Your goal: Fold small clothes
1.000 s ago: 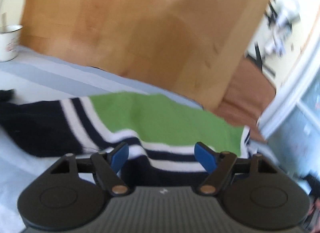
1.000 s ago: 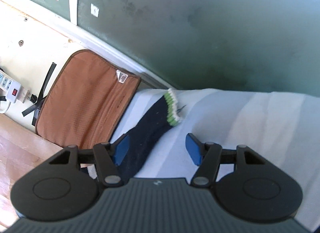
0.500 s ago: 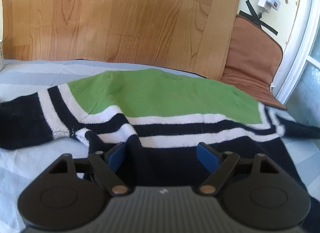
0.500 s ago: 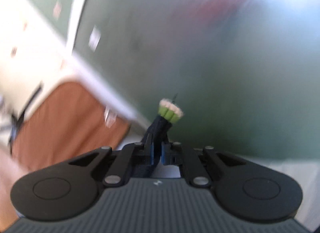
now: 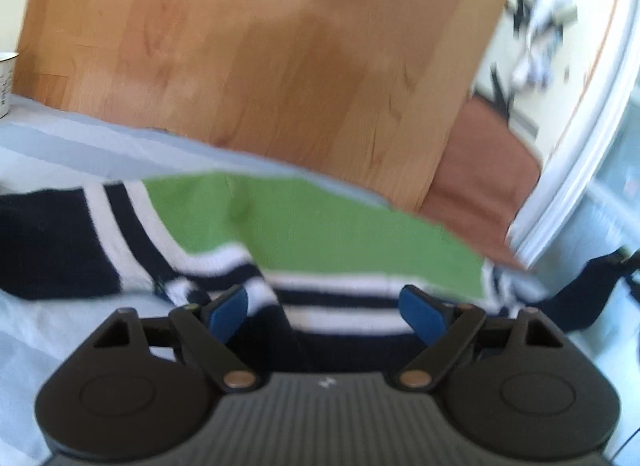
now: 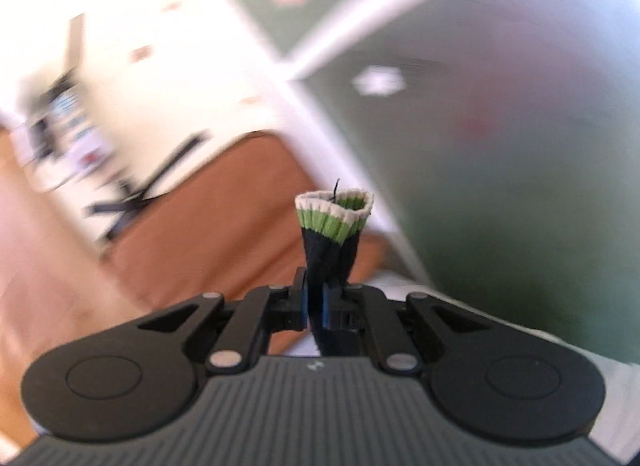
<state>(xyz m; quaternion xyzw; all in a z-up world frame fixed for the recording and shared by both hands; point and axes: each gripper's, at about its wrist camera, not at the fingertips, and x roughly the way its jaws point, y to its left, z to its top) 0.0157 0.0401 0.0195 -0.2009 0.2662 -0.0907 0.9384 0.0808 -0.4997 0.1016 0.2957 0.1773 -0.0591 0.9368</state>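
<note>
The small knitted sweater [image 5: 320, 234], green with navy and white stripes, is lying spread on the pale blue striped sheet [image 5: 80, 145]; it is looking soft, light and floppy, so I judge hems, cuffs or shoulder edges the best holds. The left tongs [image 5: 326, 312] have just been opening and are hovering apart over its navy hem, gripping nothing. The right tongs [image 6: 316, 304] are clamping the sleeve cuff [image 6: 334, 213], lifted clear; a white cup [image 5: 6, 81] is showing at the left edge, contents hidden.
</note>
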